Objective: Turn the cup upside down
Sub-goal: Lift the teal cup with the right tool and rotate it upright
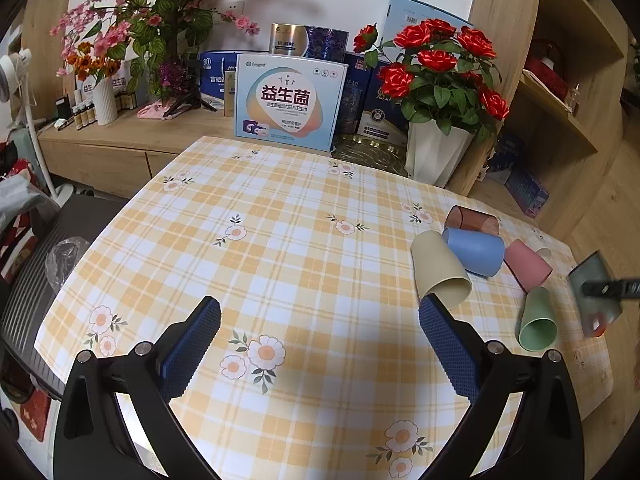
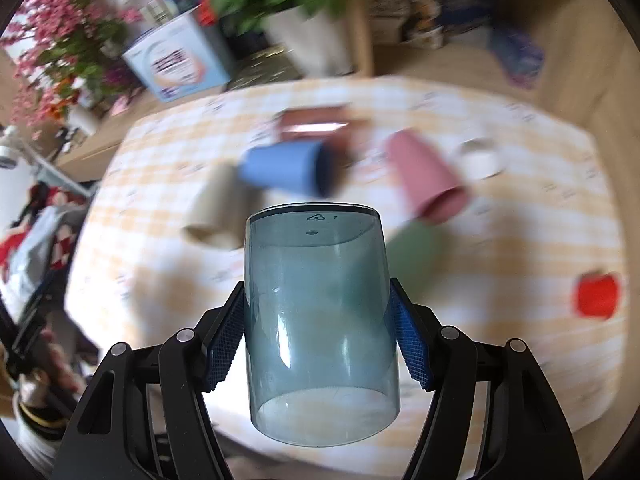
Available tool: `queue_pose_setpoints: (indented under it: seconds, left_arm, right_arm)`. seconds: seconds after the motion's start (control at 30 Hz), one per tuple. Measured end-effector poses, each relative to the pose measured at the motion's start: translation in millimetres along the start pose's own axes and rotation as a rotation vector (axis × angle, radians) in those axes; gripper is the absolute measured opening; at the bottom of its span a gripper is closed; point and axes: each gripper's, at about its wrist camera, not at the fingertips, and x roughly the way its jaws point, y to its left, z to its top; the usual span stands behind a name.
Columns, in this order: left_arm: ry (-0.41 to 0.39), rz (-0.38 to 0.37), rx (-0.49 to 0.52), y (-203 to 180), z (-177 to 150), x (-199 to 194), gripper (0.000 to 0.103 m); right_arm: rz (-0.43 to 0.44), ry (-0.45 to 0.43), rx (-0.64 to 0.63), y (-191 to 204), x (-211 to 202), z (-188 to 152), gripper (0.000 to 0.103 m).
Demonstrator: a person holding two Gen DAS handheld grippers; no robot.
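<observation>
At frame centre the right tongs [image 2: 318,336] clamp the smoky blue cup [image 2: 320,328], base away, above the counter [image 2: 520,240]; lower it rim-down onto bare cloth, left tongs [image 1: 320,344] staying apart.

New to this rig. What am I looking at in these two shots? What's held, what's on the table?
No robot: a person holds a two-finger gripper in each hand, each with a fisheye camera looking along its fingers. The left view shows the left gripper open over the checked table. The blurred right view shows the right gripper shut on a clear grey-blue cup, base away from the camera. Lying on their sides: cream cup, blue cup, pink cup, green cup, brown cup.
</observation>
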Motion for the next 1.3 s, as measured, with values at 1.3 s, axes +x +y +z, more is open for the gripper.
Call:
queue_pose_setpoints:
  seconds: [1.3]
  left_arm:
    - [0.062,0.026,-0.013,17.1,-21.4,0.8,0.097]
  right_arm:
    - [0.03,0.095,0.178,115.5,140.8,-75.2,0.066]
